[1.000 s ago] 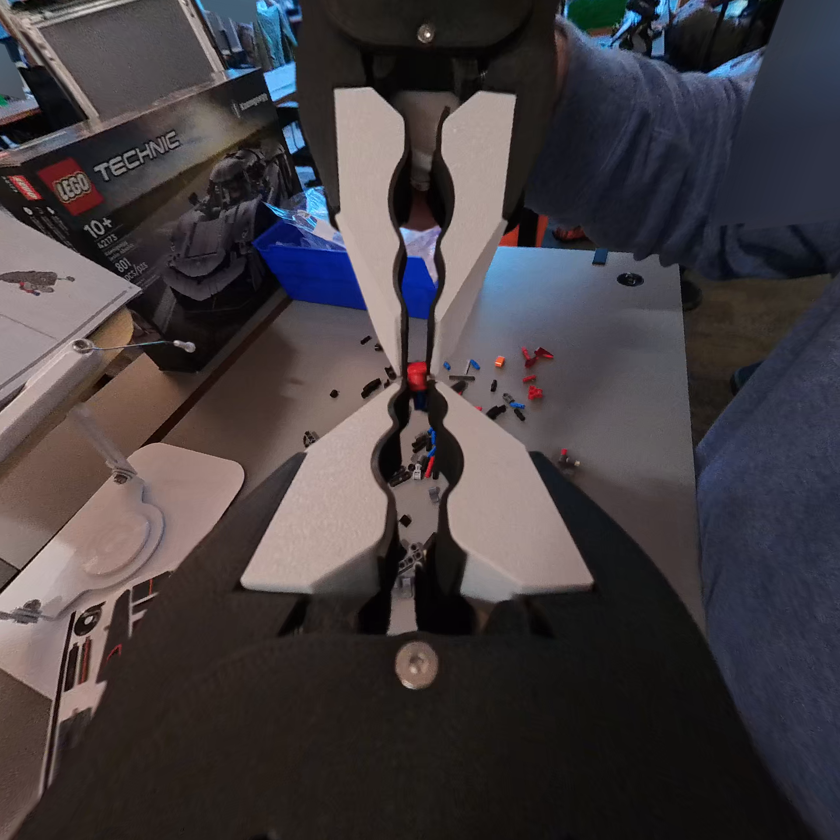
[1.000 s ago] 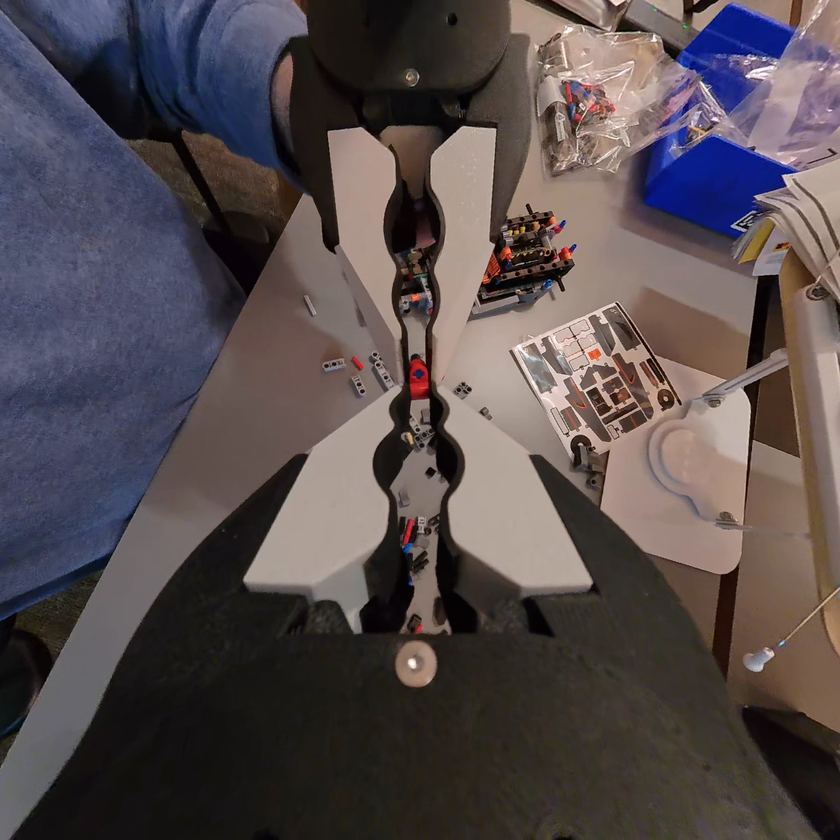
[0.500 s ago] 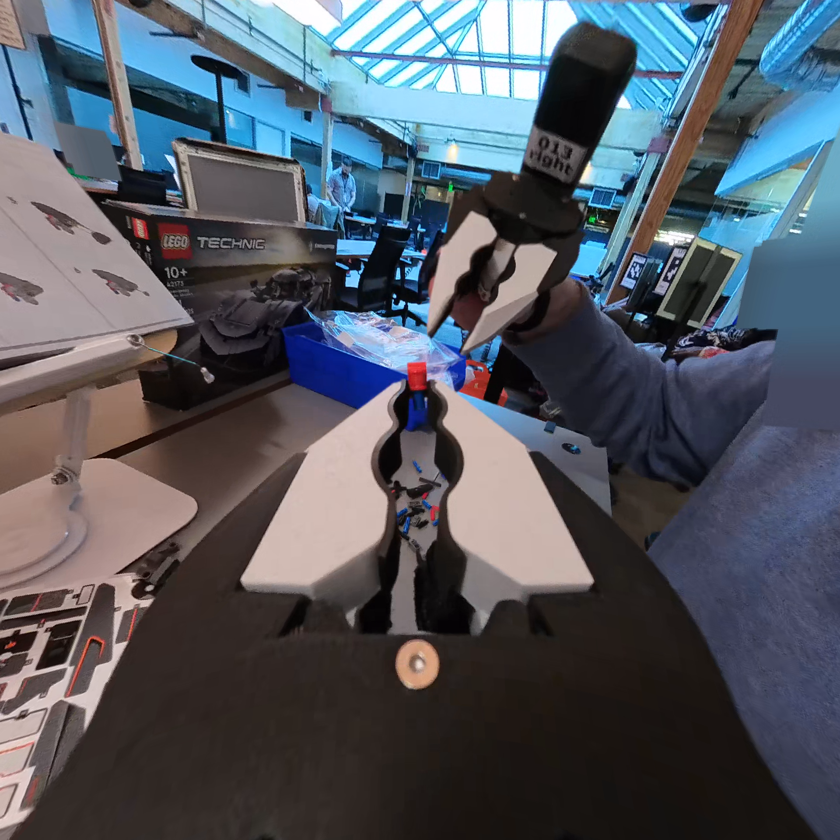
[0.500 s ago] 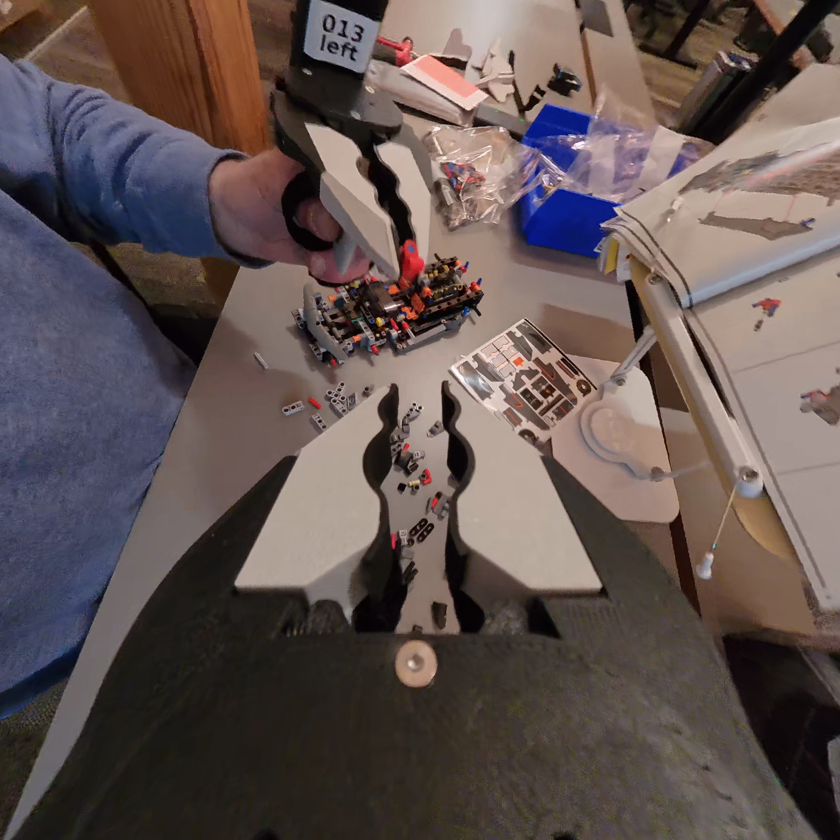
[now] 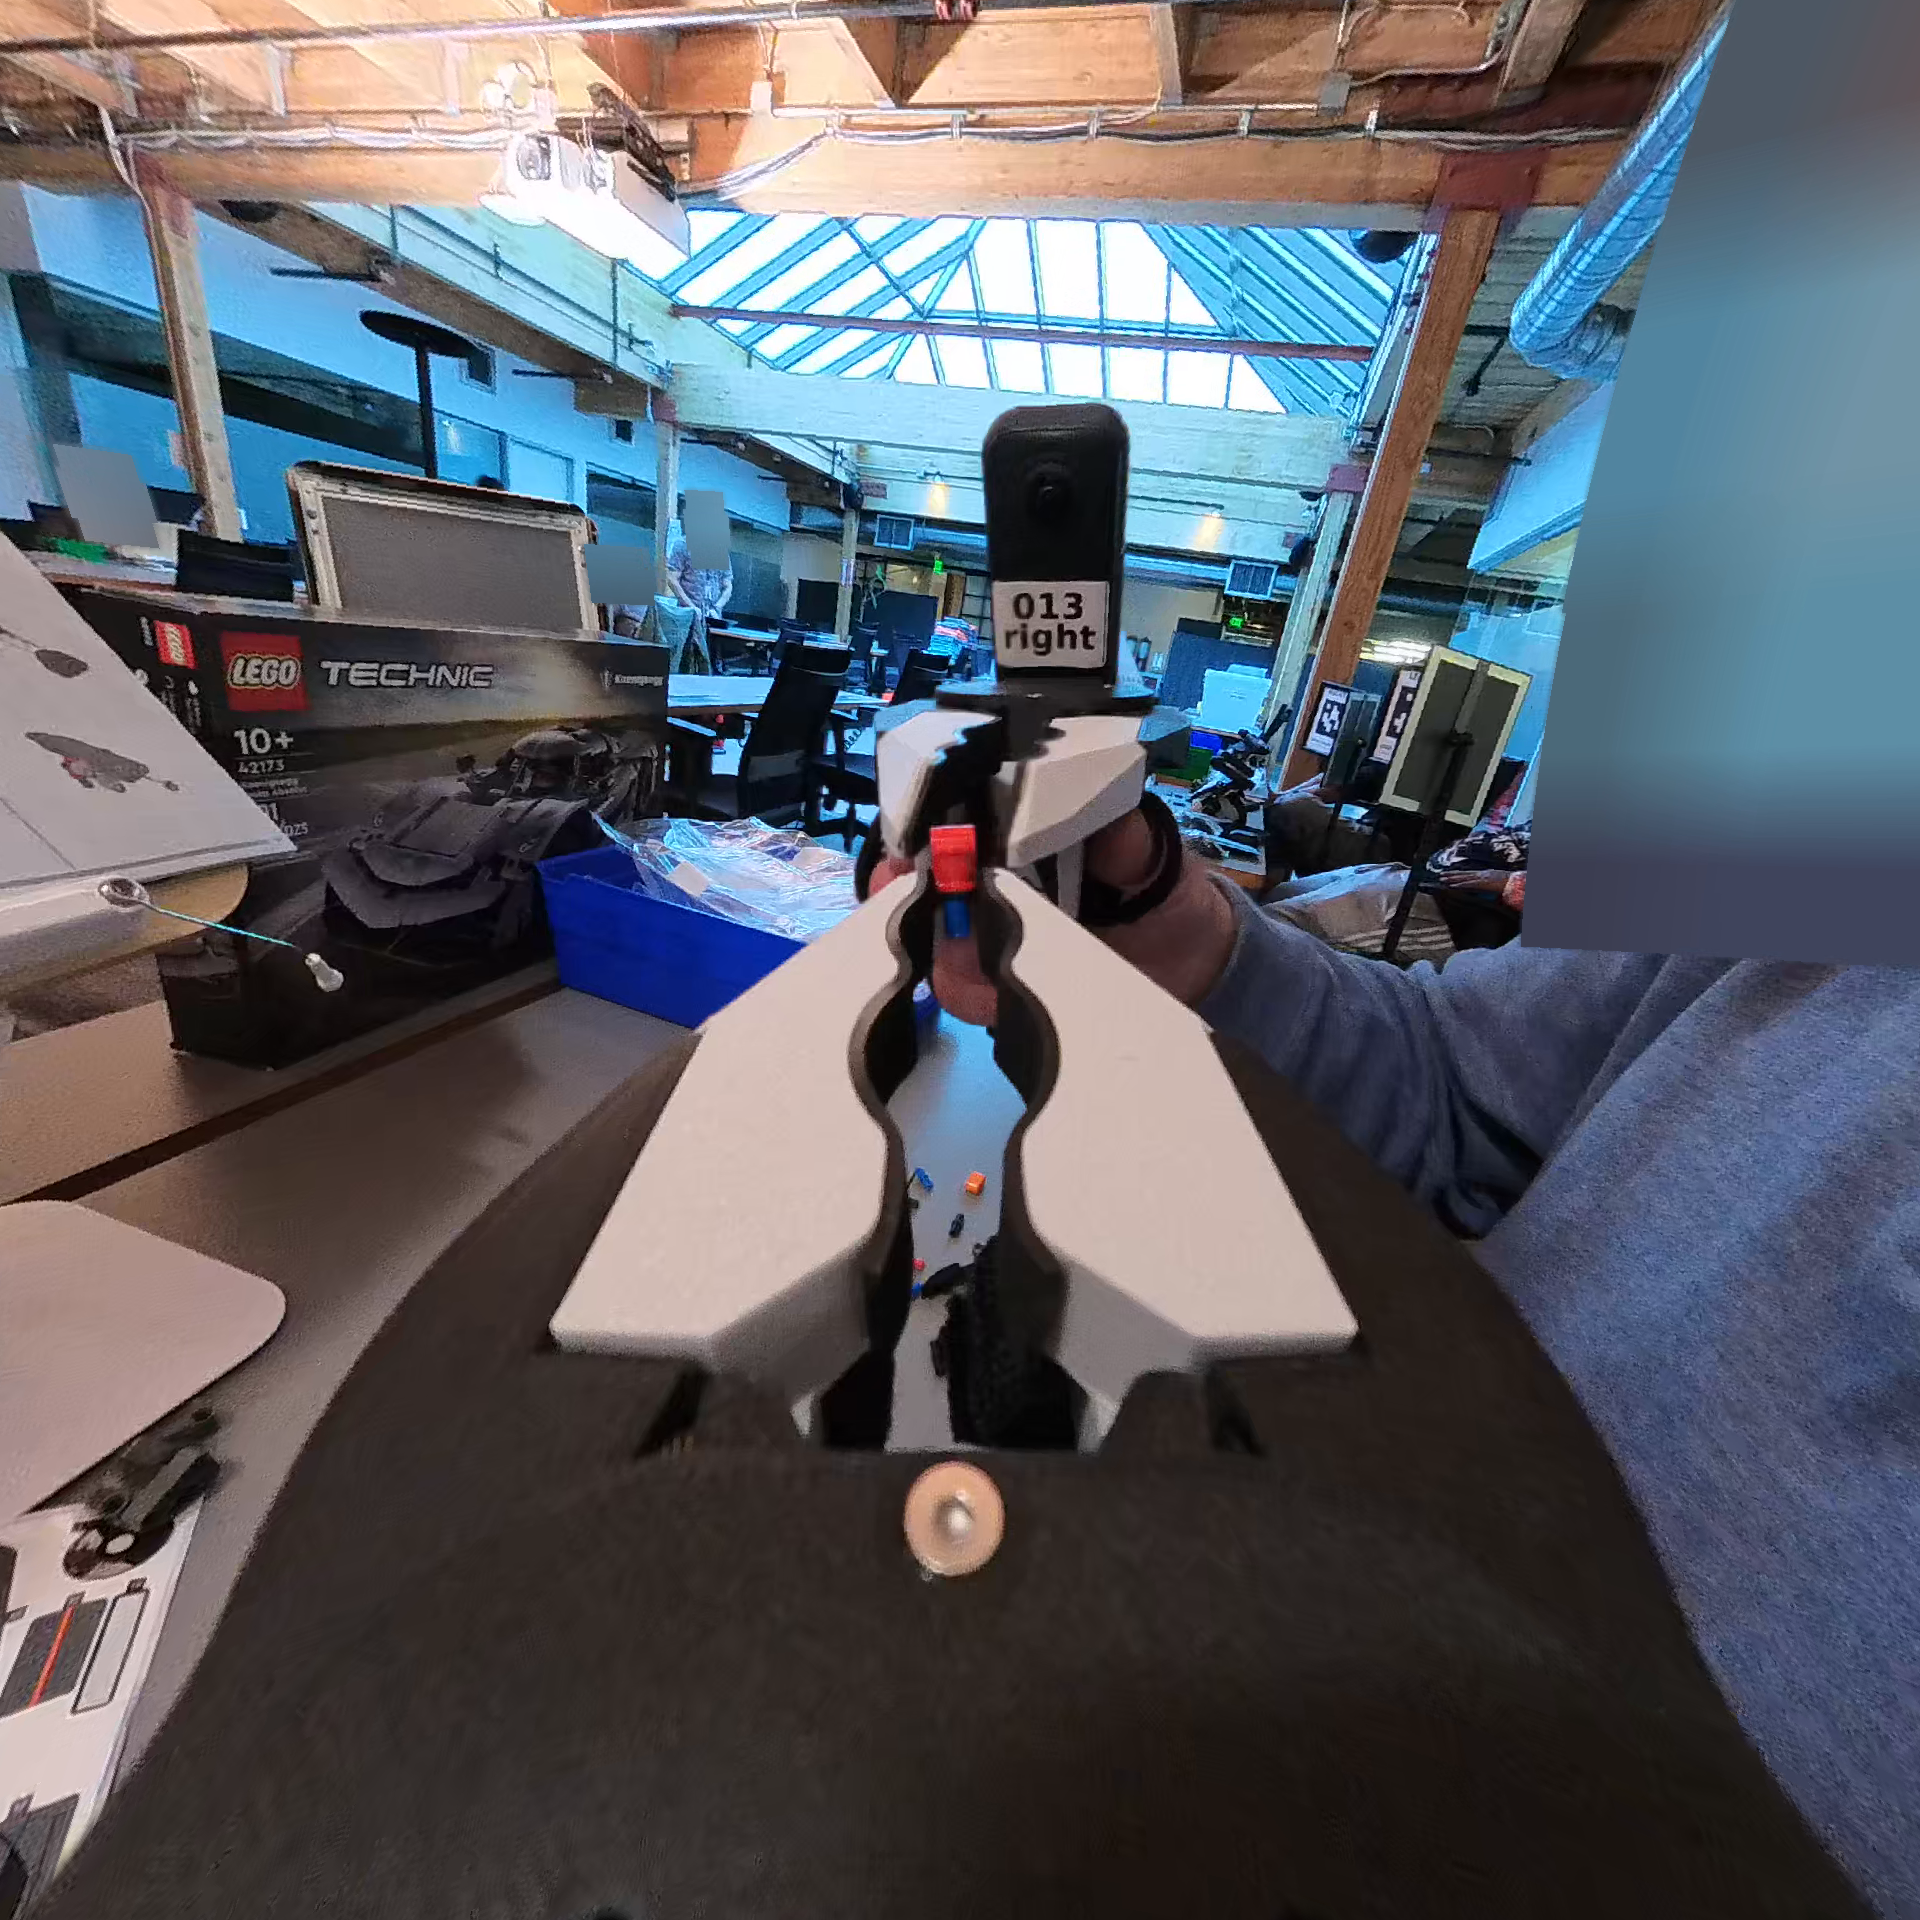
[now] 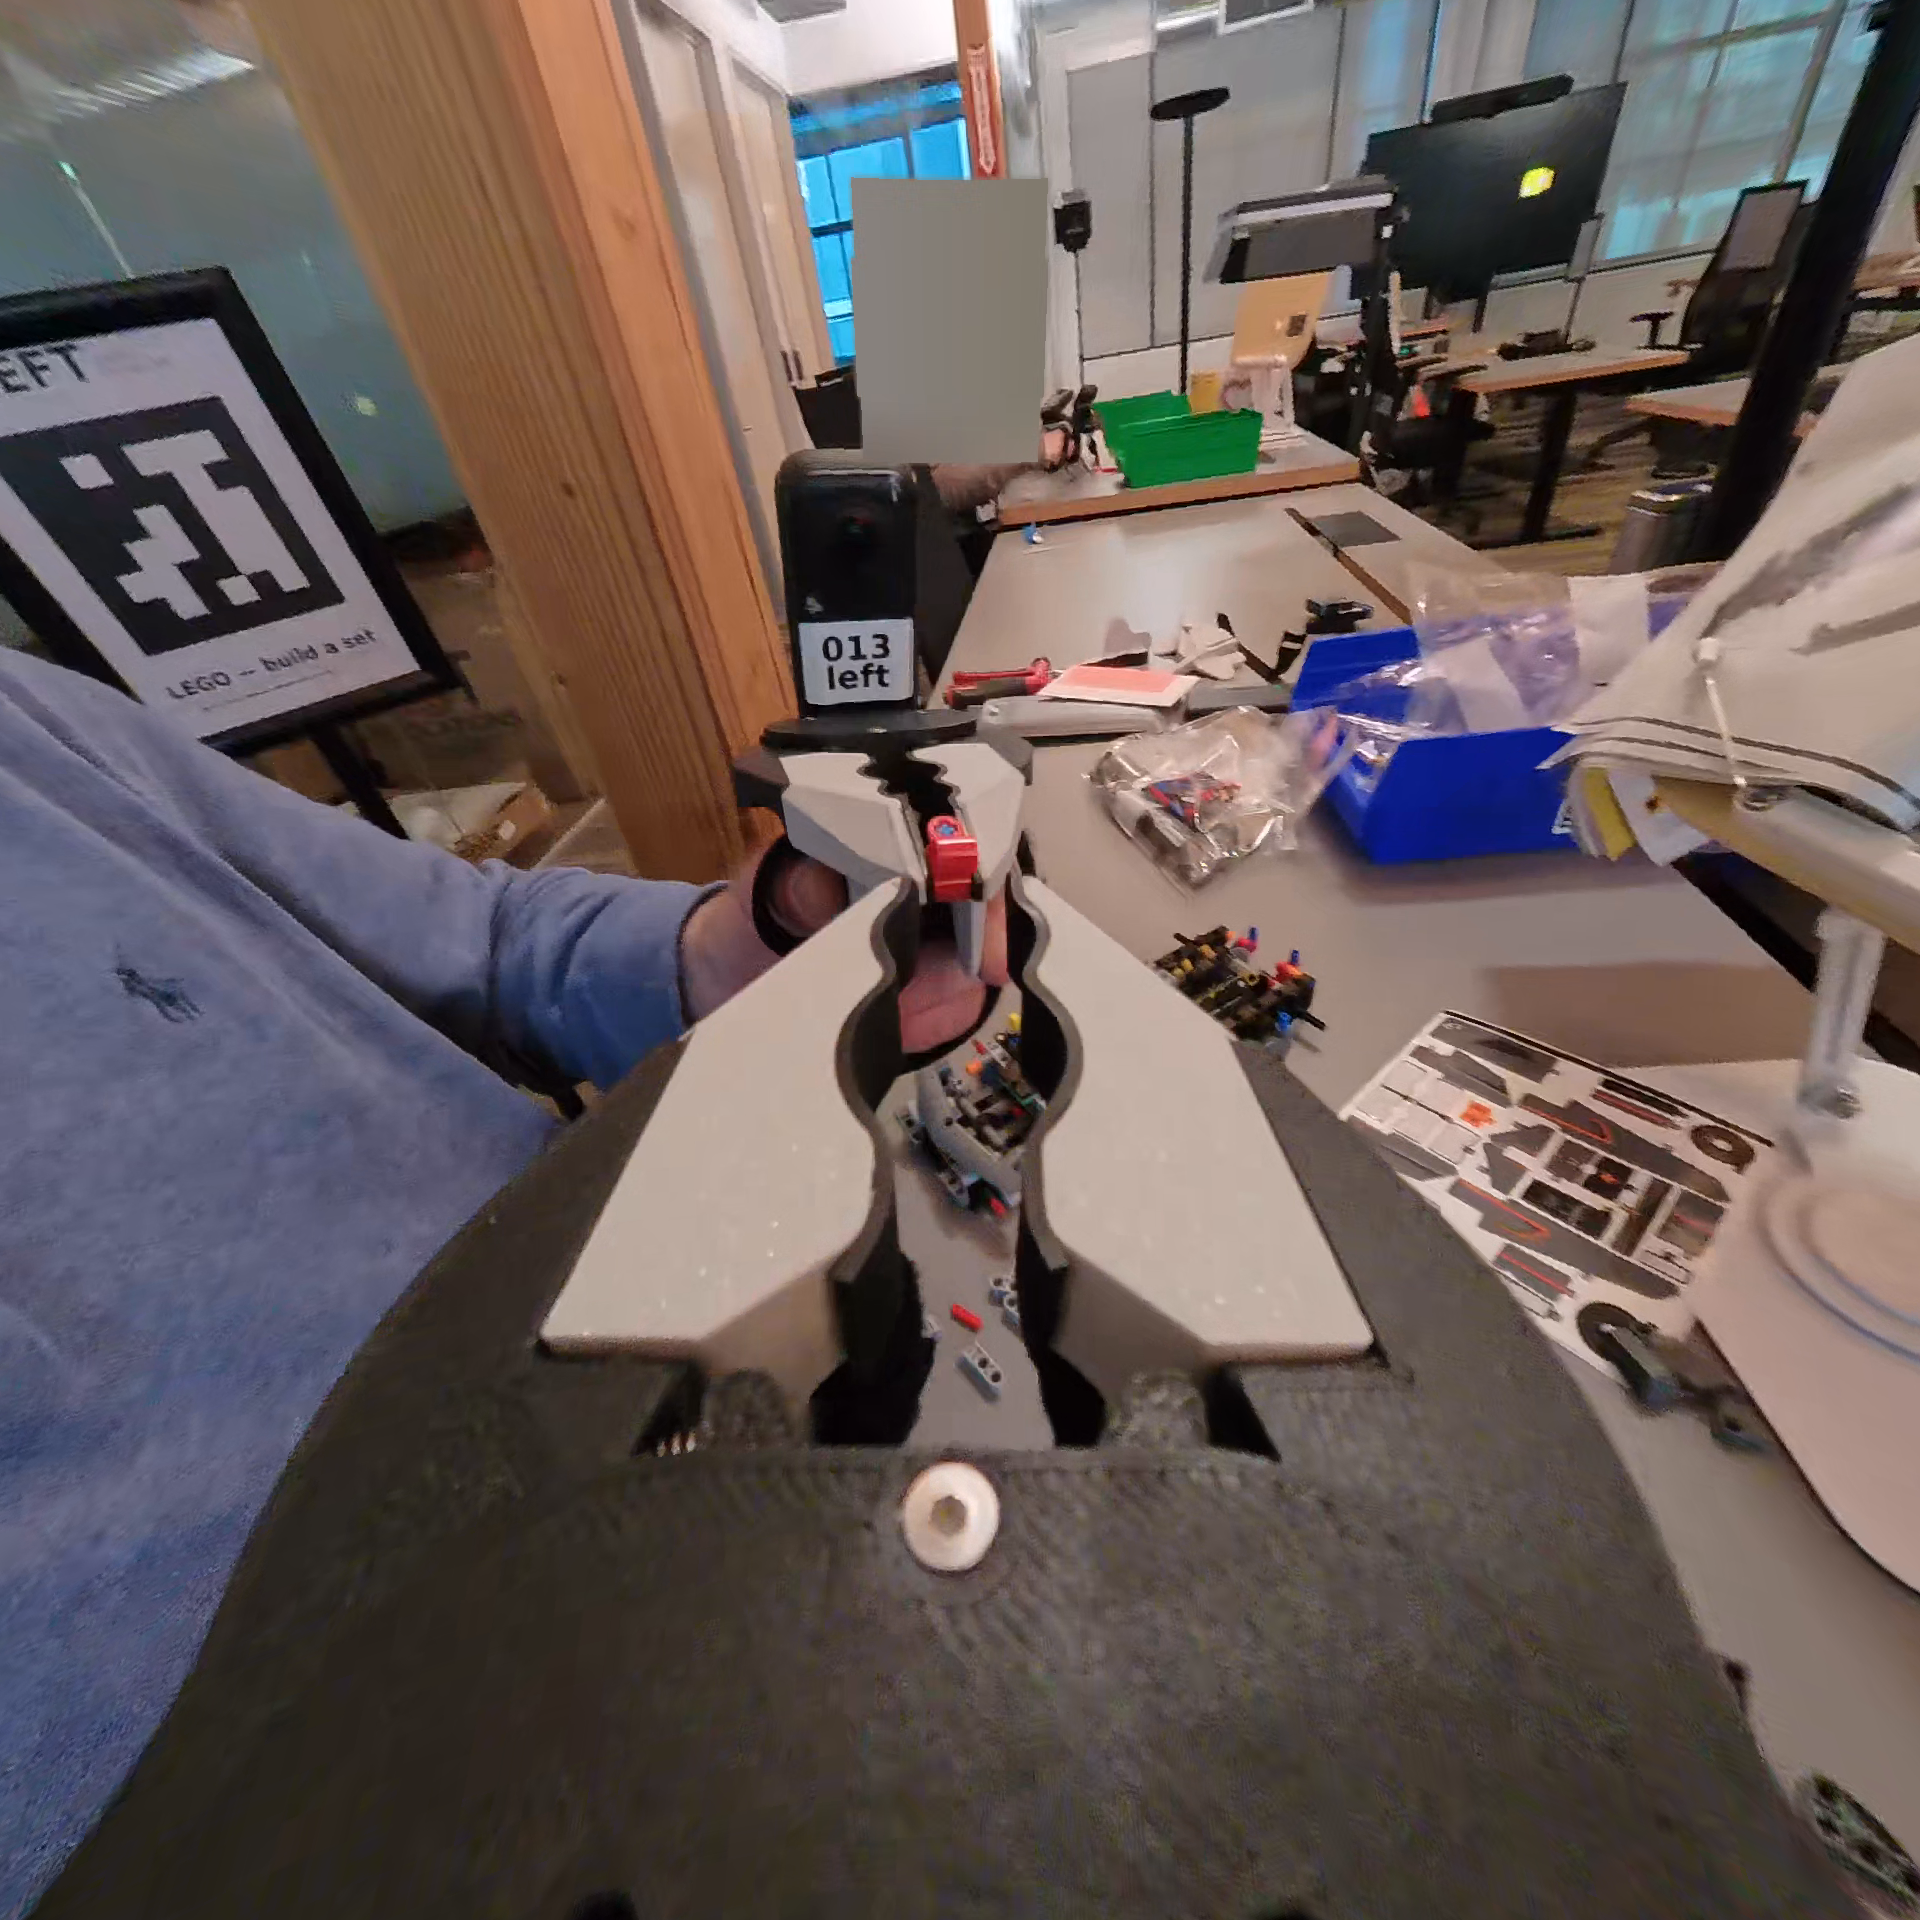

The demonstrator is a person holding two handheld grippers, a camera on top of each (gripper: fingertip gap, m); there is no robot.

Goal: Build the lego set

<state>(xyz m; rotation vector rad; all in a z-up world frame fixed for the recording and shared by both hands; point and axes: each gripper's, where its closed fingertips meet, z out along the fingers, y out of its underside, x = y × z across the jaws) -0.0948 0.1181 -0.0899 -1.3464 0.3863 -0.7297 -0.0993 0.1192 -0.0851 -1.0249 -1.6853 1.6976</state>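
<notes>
My left gripper (image 5: 954,885) is shut on a small red piece (image 5: 953,854) with a blue pin (image 5: 956,920) below it, held up in the air. My right gripper (image 6: 958,891) is open and empty, level, facing the left gripper (image 6: 951,883) tip to tip. The red piece (image 6: 951,857) sits just beyond my right fingertips, not touching them. The partly built model (image 6: 1236,982) lies on the grey table (image 6: 1455,956), partly hidden behind my right fingers. Loose small pieces (image 5: 971,1184) lie on the table under both grippers.
A blue bin (image 6: 1444,769) with plastic bags and a bag of parts (image 6: 1195,800) stand at the back. A sticker sheet (image 6: 1558,1164) and a white stand base (image 6: 1849,1351) holding the instruction booklet (image 5: 83,748) lie nearby. The set's box (image 5: 416,748) stands behind.
Both grippers were shut on the red piece over the table. The right gripper let go and opened. Both tilted up level, and the right has come back close to the piece.
</notes>
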